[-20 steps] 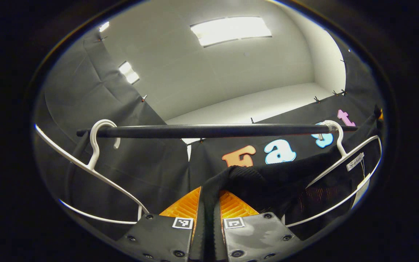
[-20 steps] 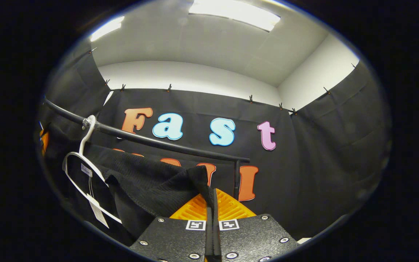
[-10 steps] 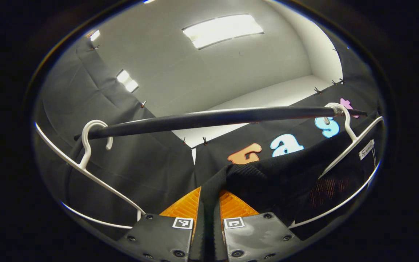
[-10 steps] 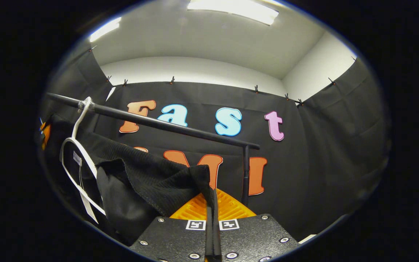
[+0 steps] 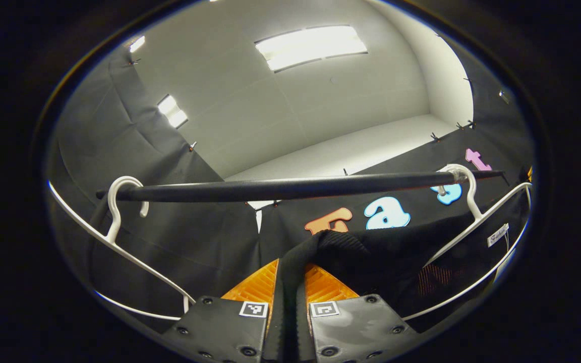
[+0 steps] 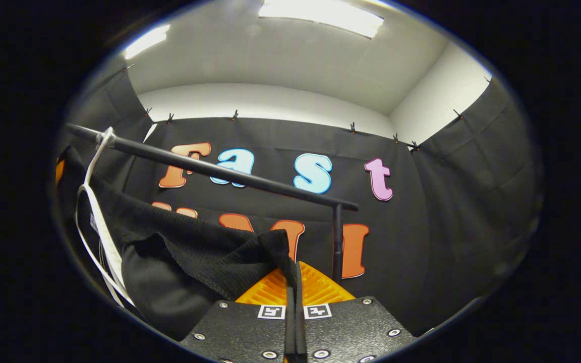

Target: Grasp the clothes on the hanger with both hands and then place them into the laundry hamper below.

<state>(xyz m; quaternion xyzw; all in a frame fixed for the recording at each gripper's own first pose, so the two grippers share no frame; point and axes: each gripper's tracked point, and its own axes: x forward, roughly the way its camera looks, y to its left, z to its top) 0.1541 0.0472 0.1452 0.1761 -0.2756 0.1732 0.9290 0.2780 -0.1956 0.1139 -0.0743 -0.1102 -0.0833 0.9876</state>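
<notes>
Black garment [image 5: 371,252] pinched in both claws — left claw [image 5: 290,282], right claw [image 6: 294,282].

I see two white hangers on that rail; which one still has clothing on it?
The white hanger at the right end of the black rail in the left gripper view carries the black garment. The other hanger, at the left, hangs bare.

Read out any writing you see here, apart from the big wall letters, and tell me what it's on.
White tag beside the white hanger that carries the black garment: script print, too small to read.
Square markers on the left gripper and right gripper: coded patterns, no words.
Nothing else is readable.
</notes>
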